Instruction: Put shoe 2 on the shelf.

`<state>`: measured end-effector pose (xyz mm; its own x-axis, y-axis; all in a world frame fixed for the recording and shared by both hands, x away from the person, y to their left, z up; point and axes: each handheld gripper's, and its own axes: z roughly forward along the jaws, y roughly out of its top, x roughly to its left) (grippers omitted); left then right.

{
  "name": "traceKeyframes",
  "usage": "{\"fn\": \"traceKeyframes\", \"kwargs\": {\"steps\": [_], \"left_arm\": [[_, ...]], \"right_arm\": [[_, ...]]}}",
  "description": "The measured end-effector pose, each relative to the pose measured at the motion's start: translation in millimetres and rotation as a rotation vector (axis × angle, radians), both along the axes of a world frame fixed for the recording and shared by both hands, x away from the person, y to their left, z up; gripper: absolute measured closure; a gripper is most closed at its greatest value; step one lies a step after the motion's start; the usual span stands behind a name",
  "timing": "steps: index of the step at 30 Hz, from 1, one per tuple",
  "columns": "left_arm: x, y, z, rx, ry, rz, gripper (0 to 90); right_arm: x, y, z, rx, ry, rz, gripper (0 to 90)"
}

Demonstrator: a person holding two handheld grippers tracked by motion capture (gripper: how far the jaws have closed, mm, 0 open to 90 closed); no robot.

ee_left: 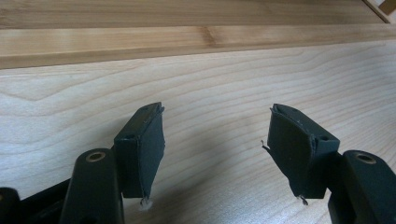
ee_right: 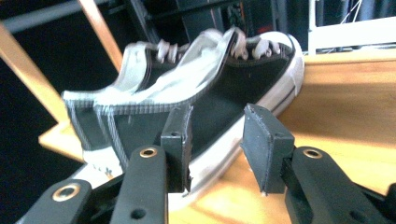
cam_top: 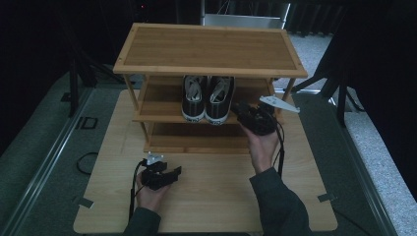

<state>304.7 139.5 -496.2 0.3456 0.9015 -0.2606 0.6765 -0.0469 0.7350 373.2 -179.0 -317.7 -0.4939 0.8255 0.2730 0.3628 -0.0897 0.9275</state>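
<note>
A pair of black sneakers (cam_top: 206,98) sits side by side on the middle shelf of the wooden shoe rack (cam_top: 209,46) at the centre of the high view. We see the right hand-held gripper (cam_top: 246,115) just beside the right-hand shoe (ee_right: 196,98), jaws parted with nothing between them. The left hand-held gripper (cam_top: 164,174) rests low over the table (cam_top: 216,196), lower left of frame, jaws wide apart and empty. We judge the shoes already shelved, though whether more remains we cannot tell.
</note>
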Motion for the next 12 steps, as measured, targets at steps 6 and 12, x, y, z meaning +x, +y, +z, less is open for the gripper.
{"fn": "traceKeyframes", "kwargs": {"steps": [6,12], "left_arm": [[0.4,0.6,-0.1,0.003,0.001,0.005,36.6],[0.8,4.0,1.6,0.006,-0.003,0.013,36.8]], "right_arm": [[-12.6,-6.4,-6.5,-0.111,0.014,0.061,62.0],[-16.1,-9.4,-17.9,-0.167,0.047,0.098,61.4]]}}
